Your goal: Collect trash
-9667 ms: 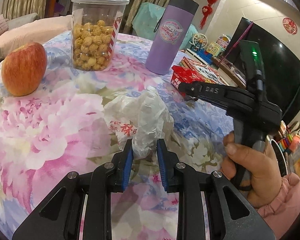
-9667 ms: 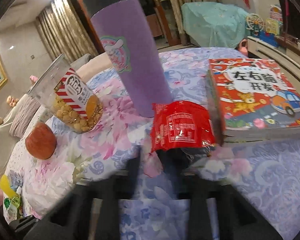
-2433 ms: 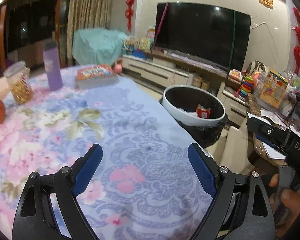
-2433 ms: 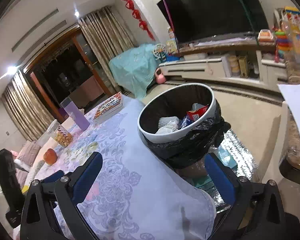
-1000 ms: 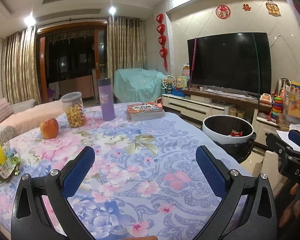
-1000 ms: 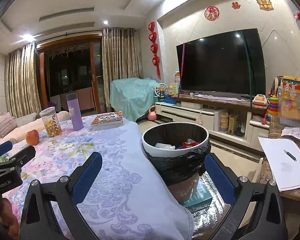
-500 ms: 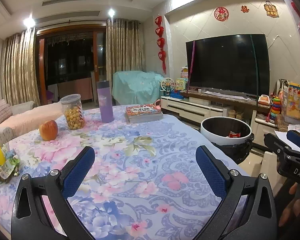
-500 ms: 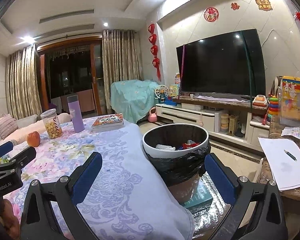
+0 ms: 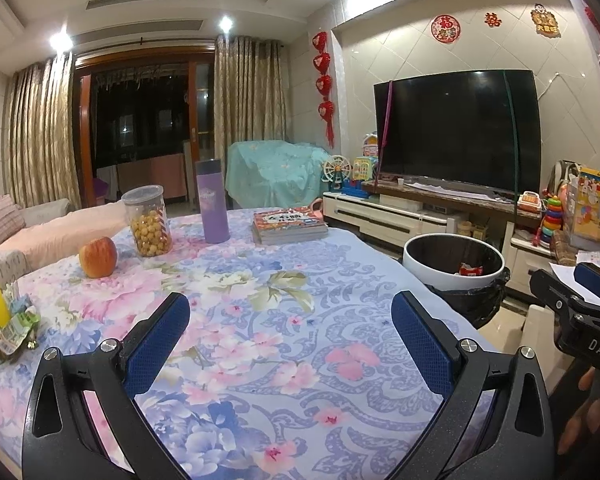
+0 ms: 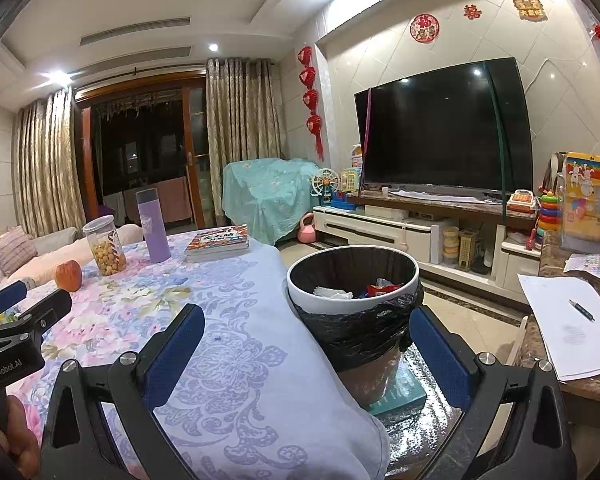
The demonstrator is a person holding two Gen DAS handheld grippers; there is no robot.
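The white-rimmed trash bin [image 10: 300, 286] with a black liner stands just off the table's right end; white crumpled plastic [image 10: 332, 292] and a red wrapper [image 10: 380, 289] lie inside it. In the left wrist view the same bin [image 9: 416, 268] shows the red wrapper [image 9: 471, 269]. My left gripper [image 9: 290, 344] hovers open over the floral tablecloth, holding nothing. My right gripper [image 10: 306, 356] is open and empty, pulled back from the bin, which sits between its fingers in view. Each gripper shows at the edge of the other's view.
On the table's far side stand an apple [image 9: 98, 257], a snack jar [image 9: 148, 220], a purple tumbler [image 9: 212, 202] and a stack of books [image 9: 290, 224]. Small items [image 9: 4, 328] sit at its left edge. Behind are a TV cabinet [image 10: 412, 236] and a desk with paper [image 10: 564, 328].
Since 2.4 s ago both grippers have pulled back and levelled out from the bin, staying open and empty. In the last half second they barely moved.
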